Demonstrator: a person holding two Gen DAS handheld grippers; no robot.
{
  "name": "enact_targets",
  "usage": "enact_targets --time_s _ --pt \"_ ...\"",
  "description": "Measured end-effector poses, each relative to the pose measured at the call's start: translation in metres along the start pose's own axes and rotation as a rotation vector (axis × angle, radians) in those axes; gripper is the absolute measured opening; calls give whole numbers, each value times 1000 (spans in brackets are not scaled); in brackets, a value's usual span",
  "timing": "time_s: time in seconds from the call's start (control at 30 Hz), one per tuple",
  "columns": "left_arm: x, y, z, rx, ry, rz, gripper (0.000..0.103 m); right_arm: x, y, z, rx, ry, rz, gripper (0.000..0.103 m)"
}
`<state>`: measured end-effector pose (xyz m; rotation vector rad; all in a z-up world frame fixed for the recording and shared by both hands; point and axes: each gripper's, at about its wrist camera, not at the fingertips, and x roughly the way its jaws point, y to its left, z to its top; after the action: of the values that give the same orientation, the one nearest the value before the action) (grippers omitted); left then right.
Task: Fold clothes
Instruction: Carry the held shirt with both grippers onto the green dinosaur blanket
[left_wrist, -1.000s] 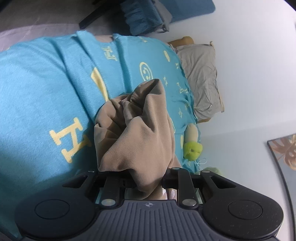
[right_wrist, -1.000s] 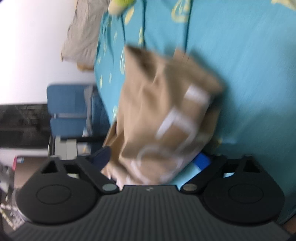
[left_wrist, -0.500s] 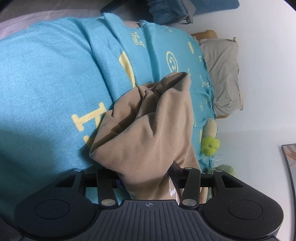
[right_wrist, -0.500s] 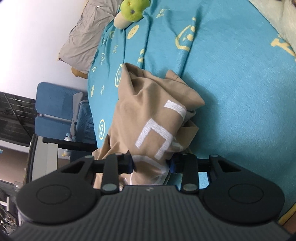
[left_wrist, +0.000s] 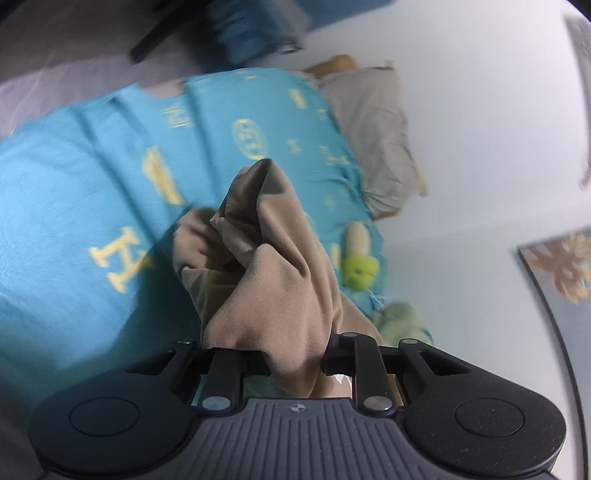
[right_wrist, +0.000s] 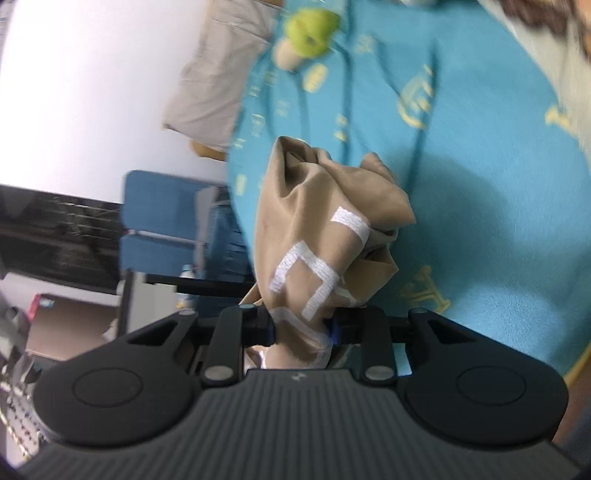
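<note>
A tan garment (left_wrist: 273, 280) with white stitched markings (right_wrist: 314, 269) hangs bunched between both grippers above a turquoise bedspread (left_wrist: 66, 199). My left gripper (left_wrist: 291, 360) is shut on a fold of the tan cloth, which drapes forward over the jaws. My right gripper (right_wrist: 301, 326) is shut on another part of the same garment, near its white-trimmed edge. The cloth is crumpled and lifted off the bed. The fingertips are hidden by fabric in both views.
The turquoise bedspread (right_wrist: 498, 184) has yellow letters and smileys. A grey pillow (left_wrist: 373, 133) and a green plush toy (left_wrist: 358, 267) lie at the bed's head by the white wall. A blue chair (right_wrist: 166, 221) stands beside the bed. A framed picture (left_wrist: 561, 266) hangs at right.
Both grippers have moved with the tan garment, lifting and turning it; the bunch now stands higher over the bed. The right gripper, open a second ago, closed on the cloth.
</note>
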<state>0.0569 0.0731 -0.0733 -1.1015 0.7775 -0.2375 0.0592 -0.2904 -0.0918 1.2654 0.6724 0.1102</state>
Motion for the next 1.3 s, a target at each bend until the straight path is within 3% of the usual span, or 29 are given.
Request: enact_targets --time_s 0.17,0.3,0.57,0.73,0.87,0.97,1.07,1.3 --pt "5 -83 -22 8 76 -46 22 -69 35 32 -12 -62 49 30" --pt "36 -163 -52 86 157 -88 23 -130 48 73 -11 -148 71 30" --pt "165 -329 -129 193 319 -176 23 -246 54 217 -9 -372 74 30" --pt "245 -424 -180 231 403 -287 23 -308 75 308 -82 -509 67 30" --pt "291 -482 -207 283 431 -392 23 -343 92 354 -186 -631 58 30" --pt "315 -487 -226 357 441 -443 24 -349 86 366 -234 -688 54 30" --pt "334 -453 -245 392 479 -432 25 -340 60 369 -242 -711 14 30" --pt "343 -349 -280 418 566 -368 25 -328 -32 300 -148 -655 -68 30"
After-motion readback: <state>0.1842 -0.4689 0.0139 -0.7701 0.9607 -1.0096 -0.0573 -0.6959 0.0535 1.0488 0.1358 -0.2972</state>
